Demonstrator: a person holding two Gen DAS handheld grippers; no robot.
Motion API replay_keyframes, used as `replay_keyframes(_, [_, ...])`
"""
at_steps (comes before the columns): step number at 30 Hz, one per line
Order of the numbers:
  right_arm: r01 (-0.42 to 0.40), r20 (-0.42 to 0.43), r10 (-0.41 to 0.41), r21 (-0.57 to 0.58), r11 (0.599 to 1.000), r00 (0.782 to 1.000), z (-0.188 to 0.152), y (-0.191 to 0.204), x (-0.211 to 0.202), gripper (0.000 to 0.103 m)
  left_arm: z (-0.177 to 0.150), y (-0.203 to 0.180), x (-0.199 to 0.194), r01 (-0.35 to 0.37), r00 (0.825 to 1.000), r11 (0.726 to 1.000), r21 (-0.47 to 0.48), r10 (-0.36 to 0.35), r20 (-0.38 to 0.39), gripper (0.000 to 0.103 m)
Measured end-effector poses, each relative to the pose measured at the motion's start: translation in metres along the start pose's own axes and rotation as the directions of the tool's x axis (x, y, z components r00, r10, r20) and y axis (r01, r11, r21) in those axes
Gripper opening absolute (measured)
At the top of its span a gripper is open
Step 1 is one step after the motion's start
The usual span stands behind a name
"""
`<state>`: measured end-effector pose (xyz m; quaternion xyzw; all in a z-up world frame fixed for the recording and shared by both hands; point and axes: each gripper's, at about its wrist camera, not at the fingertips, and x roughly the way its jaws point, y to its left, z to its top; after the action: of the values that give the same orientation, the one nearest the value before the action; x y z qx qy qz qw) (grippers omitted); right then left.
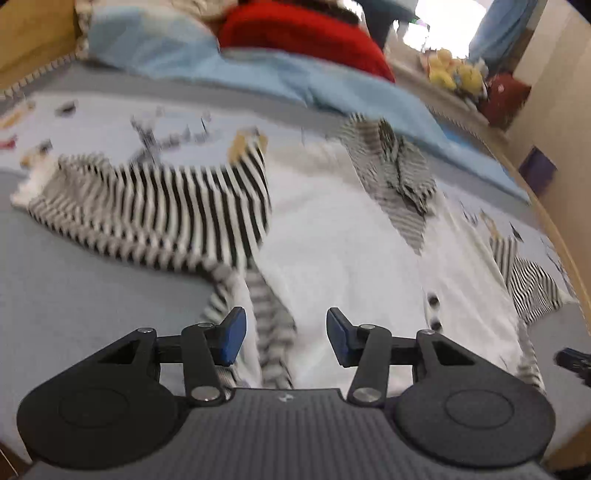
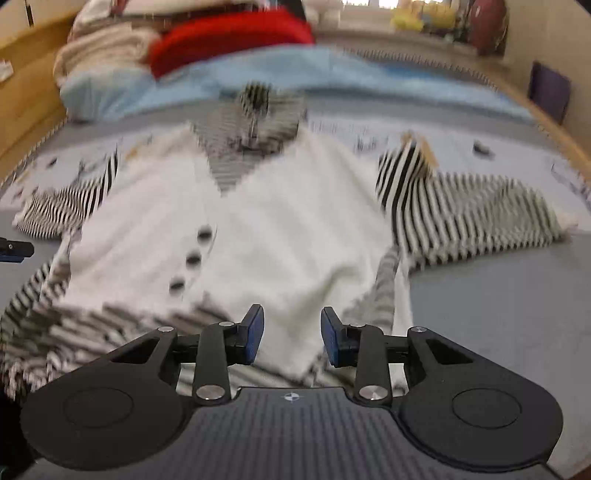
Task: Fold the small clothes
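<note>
A small white top (image 1: 343,236) with black-and-white striped sleeves, a striped collar and dark buttons lies spread face up on a bed; it also shows in the right wrist view (image 2: 280,221). Its left striped sleeve (image 1: 155,206) stretches out sideways; the other sleeve (image 2: 469,218) stretches out to the right. My left gripper (image 1: 286,334) is open and empty, just above the hem at the striped side seam. My right gripper (image 2: 291,336) is open and empty over the white hem. Both views are motion blurred.
The bed has a grey and pale blue printed sheet (image 1: 74,295). A light blue blanket (image 1: 258,74) and a red cushion (image 1: 303,33) lie at the far end. Wooden bed rails (image 2: 22,85) run along the sides. The other gripper's tip (image 1: 574,360) shows at the right edge.
</note>
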<state>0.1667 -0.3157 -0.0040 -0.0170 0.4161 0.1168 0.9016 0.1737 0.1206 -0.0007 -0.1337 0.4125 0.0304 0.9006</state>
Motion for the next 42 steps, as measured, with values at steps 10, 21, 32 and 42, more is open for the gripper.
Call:
replay_keyframes(10, [-0.036,0.232,0.030,0.022,0.999,0.972,0.084,0.018,0.004,0.036,0.051,0.082,0.045,-0.182,0.978,0.978,-0.100,0.191,0.089,0.052])
replay_keyframes(21, [0.002,0.304,-0.002,0.001,1.000,0.953,0.116,0.069,0.090,0.026,0.076,0.217,0.060,-0.326,0.913,0.847,-0.420,0.397,0.091,0.052])
replay_keyframes(32, [-0.046,0.185,0.062,-0.090,0.995,0.981,0.111,0.096,0.135,0.027,0.072,0.285,0.092,-0.334,0.906,0.723,-0.604,0.423,0.006,0.033])
replay_keyframes(42, [-0.080,0.045,0.077,0.080,0.994,0.996,0.107,0.079,0.153,0.015,0.126,0.157,0.007,-0.218,0.884,0.879,-0.425,0.362,0.297,0.006])
